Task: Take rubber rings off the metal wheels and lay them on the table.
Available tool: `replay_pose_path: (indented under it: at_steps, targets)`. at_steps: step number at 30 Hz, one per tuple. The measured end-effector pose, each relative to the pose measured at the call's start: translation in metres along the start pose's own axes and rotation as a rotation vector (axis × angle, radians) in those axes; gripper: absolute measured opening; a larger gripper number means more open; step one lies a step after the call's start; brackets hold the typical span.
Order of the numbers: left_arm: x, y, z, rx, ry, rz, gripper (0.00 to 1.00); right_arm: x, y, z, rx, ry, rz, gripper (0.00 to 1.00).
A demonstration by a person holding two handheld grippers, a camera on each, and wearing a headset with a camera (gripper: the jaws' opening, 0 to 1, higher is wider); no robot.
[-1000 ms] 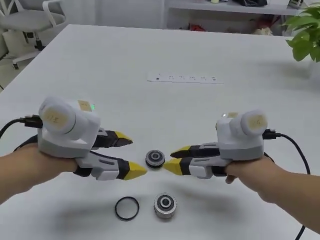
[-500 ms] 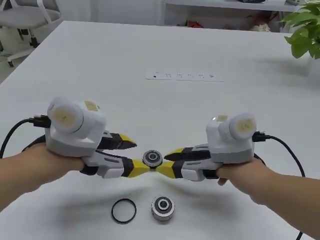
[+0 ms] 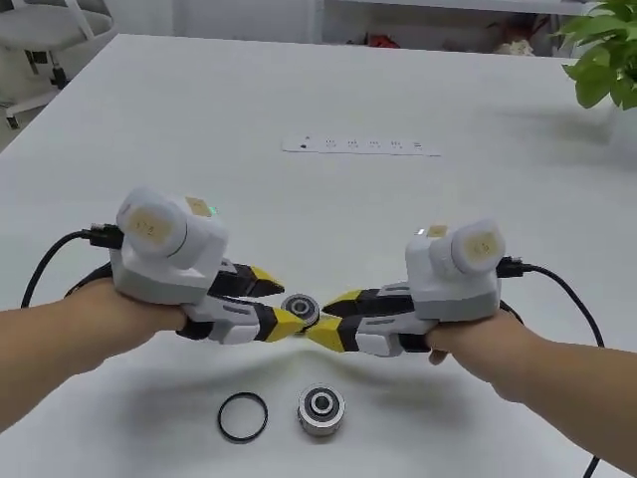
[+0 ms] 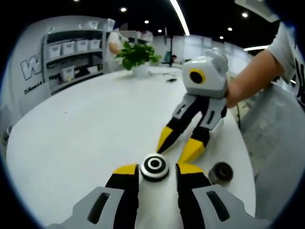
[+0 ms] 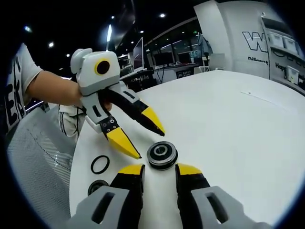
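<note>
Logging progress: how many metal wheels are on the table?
2. One metal wheel sits between the tips of the left gripper and the right gripper; the other wheel lies nearer the person, beside a loose rubber ring. None appears hidden.

The left gripper [image 4: 158, 170] rose from the bottom edge, its yellow-tipped fingers [image 4: 126, 170] apart with a wheel [image 4: 155, 166] between the tips. Whether the tips touched the wheel could not be told. Just beyond the wheel, the right gripper [image 4: 177, 145] pointed at it from the upper right, fingers spread and tips near the wheel, held by a bare arm [image 4: 250, 71]. A second wheel [image 4: 220, 172], darker, lay on the white table [image 4: 71, 138] just beside the left gripper's finger on the view's right. A potted plant [image 4: 136, 55] stood at the table's far end, and shelves [image 4: 71, 52] of bins stood at the left.
</note>
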State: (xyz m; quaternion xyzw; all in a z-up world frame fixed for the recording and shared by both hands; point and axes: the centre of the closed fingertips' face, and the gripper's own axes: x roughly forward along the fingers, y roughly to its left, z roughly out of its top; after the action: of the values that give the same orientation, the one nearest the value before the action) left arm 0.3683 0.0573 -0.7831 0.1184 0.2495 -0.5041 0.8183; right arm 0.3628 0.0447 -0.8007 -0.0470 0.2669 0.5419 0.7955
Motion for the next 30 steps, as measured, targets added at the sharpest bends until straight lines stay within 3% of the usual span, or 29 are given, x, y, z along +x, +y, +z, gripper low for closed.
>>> replay_pose_path:
  at_steps: [9,12,23,30]
  targets:
    - [0.009,-0.004,0.003,0.007,0.007,-0.010,0.25,-0.001,-0.002,-0.001,0.008,-0.003,-0.003,0.23]
    - [0.011,-0.005,-0.001,0.025,0.029,-0.010,0.21,-0.001,-0.002,-0.001,0.008,-0.005,-0.004,0.23]
    - [0.011,0.001,-0.001,0.073,0.033,0.016,0.15,0.003,-0.001,0.001,0.007,-0.013,-0.006,0.23]
    - [0.012,0.002,-0.001,0.068,0.038,0.031,0.14,0.009,-0.001,0.003,-0.013,-0.017,-0.024,0.25]
